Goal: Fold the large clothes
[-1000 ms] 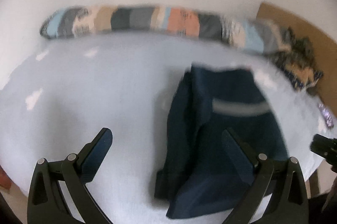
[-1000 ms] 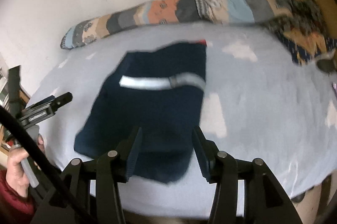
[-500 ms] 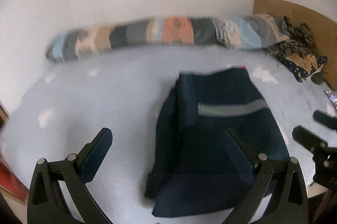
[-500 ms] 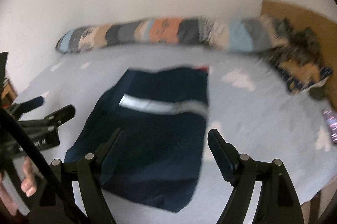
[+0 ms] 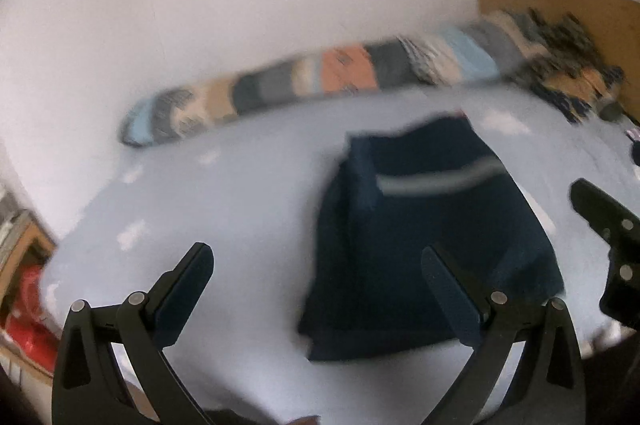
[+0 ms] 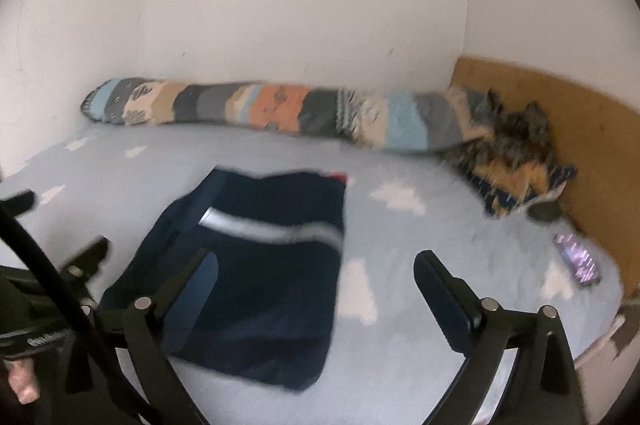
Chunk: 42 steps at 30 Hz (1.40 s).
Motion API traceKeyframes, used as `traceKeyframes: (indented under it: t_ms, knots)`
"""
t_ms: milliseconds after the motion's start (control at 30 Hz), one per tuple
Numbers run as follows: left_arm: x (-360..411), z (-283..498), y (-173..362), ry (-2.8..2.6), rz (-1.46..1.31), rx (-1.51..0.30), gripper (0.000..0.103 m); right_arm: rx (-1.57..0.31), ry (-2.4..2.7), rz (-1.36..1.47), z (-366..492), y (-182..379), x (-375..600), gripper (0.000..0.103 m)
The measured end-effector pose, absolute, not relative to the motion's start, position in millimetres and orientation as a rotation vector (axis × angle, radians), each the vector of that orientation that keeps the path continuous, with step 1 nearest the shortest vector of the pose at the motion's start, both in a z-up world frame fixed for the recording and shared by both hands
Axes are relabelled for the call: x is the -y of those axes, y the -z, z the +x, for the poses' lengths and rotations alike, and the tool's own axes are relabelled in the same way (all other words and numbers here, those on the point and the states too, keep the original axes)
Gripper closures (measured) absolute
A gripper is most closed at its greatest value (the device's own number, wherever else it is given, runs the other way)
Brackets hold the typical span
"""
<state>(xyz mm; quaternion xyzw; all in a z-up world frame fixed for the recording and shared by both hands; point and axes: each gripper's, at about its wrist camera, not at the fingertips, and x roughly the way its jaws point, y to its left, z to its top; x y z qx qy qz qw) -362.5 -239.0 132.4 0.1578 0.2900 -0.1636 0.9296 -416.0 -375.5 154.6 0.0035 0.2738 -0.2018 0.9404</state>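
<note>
left gripper (image 5: pixel 318 265): fingers spread wide, nothing between them, held above the bed, not touching the cloth
right gripper (image 6: pixel 316 267): fingers spread wide too, nothing held, above the near edge of the bed
garment (image 6: pixel 256 265): dark navy, folded into a rough rectangle, pale grey stripe across the upper part, small red bit at the far corner; lies flat on the bed
garment vs left gripper: ahead and to its right, behind the right finger (image 5: pixel 448 289)
garment vs right gripper: ahead and to its left, left finger (image 6: pixel 192 289) overlaps it in view
bed (image 6: pixel 420 285): light blue sheet with white cloud shapes, under both grippers
bolster (image 6: pixel 260 109): long patchwork roll, far ahead along the wall
cushion (image 6: pixel 516 161): dark patterned heap, far right of the right gripper, against the brown headboard (image 6: pixel 580 129)
phone (image 6: pixel 576 259): on the sheet, right of the right gripper, near the headboard
image quality: motion blur, details soft
</note>
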Motion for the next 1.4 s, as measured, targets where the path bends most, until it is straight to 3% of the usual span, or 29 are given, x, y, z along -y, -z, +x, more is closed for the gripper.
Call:
traceKeyframes:
  t_ms: [167,367,767,1400]
  knots:
    - [231,-366,-130,0.386,0.272,-0.618,0.000,-0.600,0.451,-0.034,-425,-147,360,0.003]
    - [237,-370,-122,0.361,0.312,-0.628,0.000,-0.509,0.508,-0.105,-429,-142,347,0.002]
    - [259,-359,-99,0.360,0.385,-0.686,0.000,-0.604,0.472,0.006,-413,-128,370,0.002]
    - [250,-351,-101,0.344,0.358,-0.674,0.000,-0.532,0.490,-0.016,-412,-134,369,0.002]
